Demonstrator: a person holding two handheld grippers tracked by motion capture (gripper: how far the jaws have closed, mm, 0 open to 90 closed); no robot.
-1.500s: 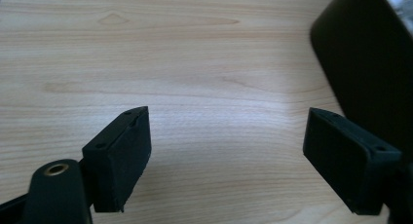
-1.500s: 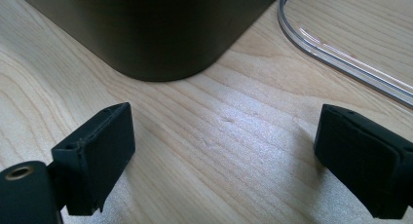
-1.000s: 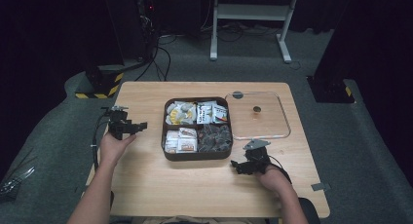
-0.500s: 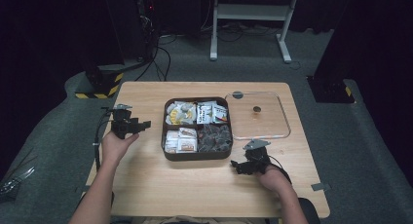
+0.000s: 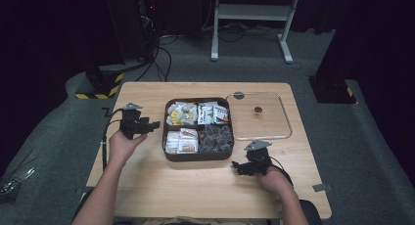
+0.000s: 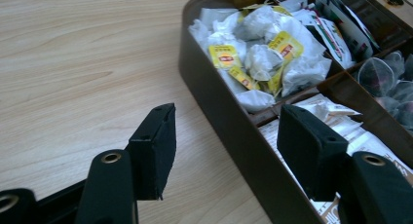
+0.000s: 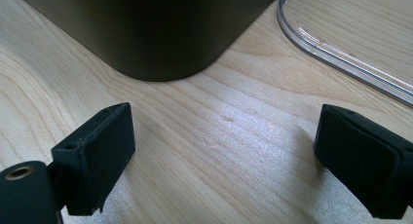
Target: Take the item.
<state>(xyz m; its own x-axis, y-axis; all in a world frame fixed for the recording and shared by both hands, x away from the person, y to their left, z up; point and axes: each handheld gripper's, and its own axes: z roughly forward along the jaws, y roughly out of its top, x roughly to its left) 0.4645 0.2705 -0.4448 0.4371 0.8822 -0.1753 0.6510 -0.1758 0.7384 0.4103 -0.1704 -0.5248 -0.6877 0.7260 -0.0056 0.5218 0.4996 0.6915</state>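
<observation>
Dark four-compartment box (image 5: 198,155) mid-desk (image 5: 147,186), packed with tea bags (image 6: 258,53) and sachets; clear lid (image 5: 274,134) flat just beside it. Box looks rigid, light; likely best gripped at wall. Bags soft, crushable. Left gripper (image 5: 152,125) raised beside box, fingers spread, empty. Right gripper (image 5: 238,167) low near box corner, wide open, empty.

- Bare wooden table (image 5: 147,181) lies open left of and in front of the dark compartment box (image 5: 198,156).
- The clear lid (image 5: 259,116) lies just right of the box, blocking that side.
</observation>
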